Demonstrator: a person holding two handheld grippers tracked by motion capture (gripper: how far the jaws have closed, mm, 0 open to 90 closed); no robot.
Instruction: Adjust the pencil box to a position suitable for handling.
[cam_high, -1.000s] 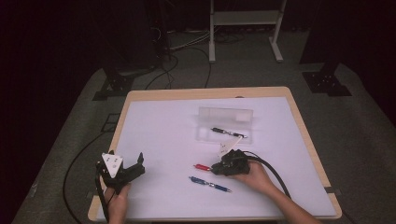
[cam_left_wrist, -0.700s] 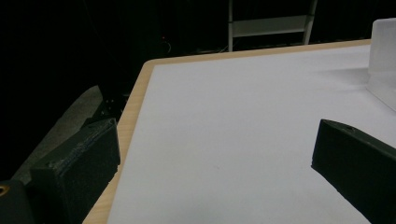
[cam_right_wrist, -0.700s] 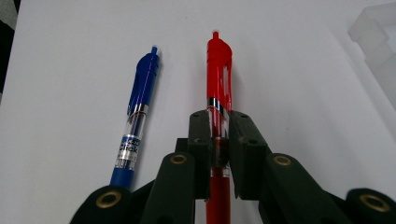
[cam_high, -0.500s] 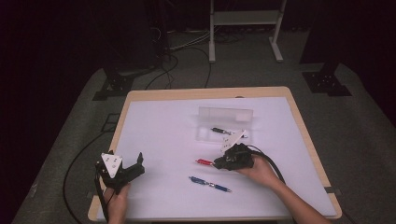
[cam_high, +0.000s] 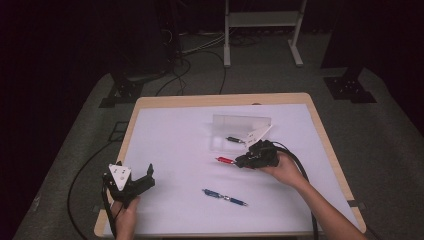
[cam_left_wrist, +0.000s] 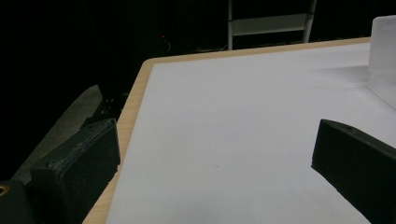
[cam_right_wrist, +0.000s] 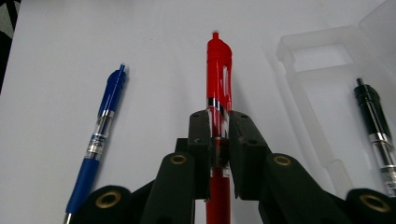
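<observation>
- At far left of the high view, the left gripper (cam_high: 145, 176) rests over the near-left corner of the worktop (cam_high: 170, 145), a hand beneath it. Its jaws stand wide apart with nothing between them, as the left gripper view confirms: bare white surface lies between the two black jaws.
- Toward the middle, near the front edge, a blue pen (cam_high: 224, 197) lies flat on the white sheet, well apart from both grippers. In the right gripper view the blue pen (cam_right_wrist: 98, 140) lies left of the held pen.
- Right of centre, the right gripper (cam_high: 241, 162) is clamped on a red pen (cam_high: 224, 160). The right gripper view shows the red pen (cam_right_wrist: 219, 79) pinched at mid-barrel, its clicker end projecting beyond the pads.
- Behind it sits a clear plastic pen case (cam_high: 240, 131), lid open, with a black pen (cam_high: 233, 139) already inside; the same black pen (cam_right_wrist: 373, 121) shows at the right of the right gripper view.
- Risk, judged: the grip is narrow on a smooth round barrel, so the pen could pivot or slip on the way; its projecting end could catch the case wall and shove the light case.
- Change: compared with the earlier frames, the right gripper and red pen have moved away from the front edge toward the case; the left gripper has kept its place.
</observation>
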